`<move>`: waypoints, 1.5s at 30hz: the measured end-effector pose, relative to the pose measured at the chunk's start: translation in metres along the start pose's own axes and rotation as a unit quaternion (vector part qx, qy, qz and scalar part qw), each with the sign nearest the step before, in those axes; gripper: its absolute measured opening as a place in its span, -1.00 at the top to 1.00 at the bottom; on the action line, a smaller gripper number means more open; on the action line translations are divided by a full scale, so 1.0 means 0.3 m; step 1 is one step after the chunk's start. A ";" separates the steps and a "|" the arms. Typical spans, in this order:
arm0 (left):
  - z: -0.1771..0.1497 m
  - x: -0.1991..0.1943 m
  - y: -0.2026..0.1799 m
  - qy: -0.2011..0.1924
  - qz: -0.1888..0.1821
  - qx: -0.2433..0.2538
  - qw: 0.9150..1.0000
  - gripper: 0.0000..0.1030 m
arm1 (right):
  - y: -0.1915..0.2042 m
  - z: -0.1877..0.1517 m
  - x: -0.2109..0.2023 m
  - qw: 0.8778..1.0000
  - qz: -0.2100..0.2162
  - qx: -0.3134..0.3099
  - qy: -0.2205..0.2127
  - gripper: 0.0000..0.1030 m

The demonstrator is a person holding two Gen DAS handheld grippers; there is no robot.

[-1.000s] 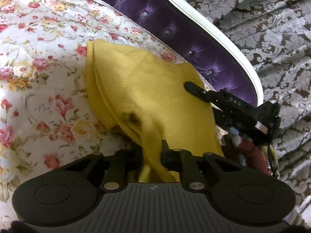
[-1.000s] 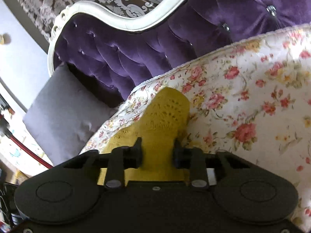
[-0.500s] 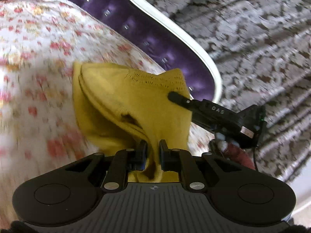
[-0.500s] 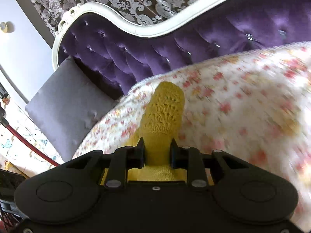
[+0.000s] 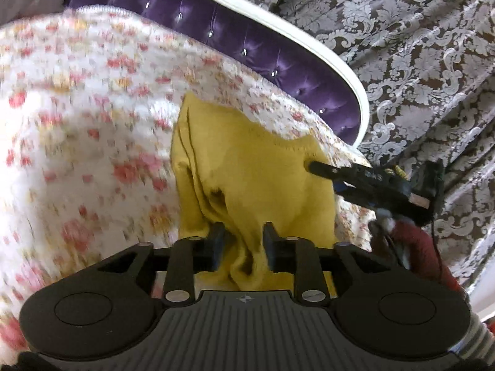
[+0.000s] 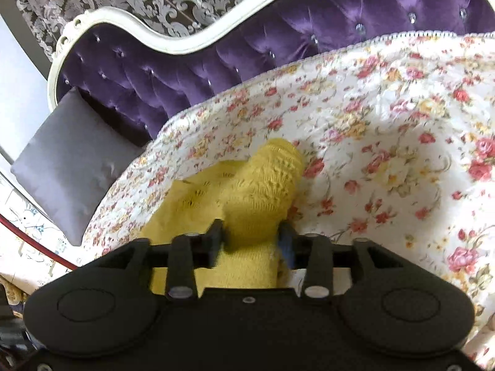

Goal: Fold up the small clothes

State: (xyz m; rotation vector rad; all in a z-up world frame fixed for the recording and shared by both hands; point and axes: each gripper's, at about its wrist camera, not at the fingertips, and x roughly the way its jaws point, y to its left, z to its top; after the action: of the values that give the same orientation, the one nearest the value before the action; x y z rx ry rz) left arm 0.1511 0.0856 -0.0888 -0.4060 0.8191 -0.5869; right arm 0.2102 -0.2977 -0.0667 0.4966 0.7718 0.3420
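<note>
A small yellow knit garment (image 5: 253,179) lies bunched on the floral bedspread (image 5: 80,130). My left gripper (image 5: 243,241) has its jaws open, with folds of the yellow cloth lying loose between them. My right gripper (image 6: 250,238) is open too, its jaws set wide around a thick roll of the same garment (image 6: 263,185). In the left wrist view the right gripper (image 5: 312,165) reaches in from the right and its tip rests on the garment's far right corner.
A purple tufted headboard (image 6: 247,40) with a white frame curves behind the bedspread (image 6: 386,117). A grey cushion (image 6: 65,160) leans at its left end. Patterned damask curtains (image 5: 417,46) hang behind. A red cable (image 6: 34,238) runs at the far left.
Both grippers were shut on the yellow cloth half a second ago and have opened. The garment has dropped lower onto the bedspread and both wrists have swung with it.
</note>
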 end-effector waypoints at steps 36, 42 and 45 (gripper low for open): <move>0.343 0.298 0.138 0.011 -0.034 -0.019 0.999 -0.18 | -0.034 -0.049 0.034 0.999 0.034 0.005 0.004 -0.27; 0.366 0.403 0.107 0.079 0.018 -0.014 0.997 -0.27 | -0.032 -0.046 0.034 0.999 0.038 0.009 0.002 -0.27; 0.369 0.409 0.102 0.071 0.010 -0.020 0.997 0.08 | -0.033 -0.041 0.030 0.999 0.040 0.008 -0.001 -0.28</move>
State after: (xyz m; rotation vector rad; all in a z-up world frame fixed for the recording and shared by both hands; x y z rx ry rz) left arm 0.3132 0.0446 -0.1054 -0.3955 0.9725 -0.5857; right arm 0.2083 -0.2980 -0.0846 0.5444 0.7546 0.4093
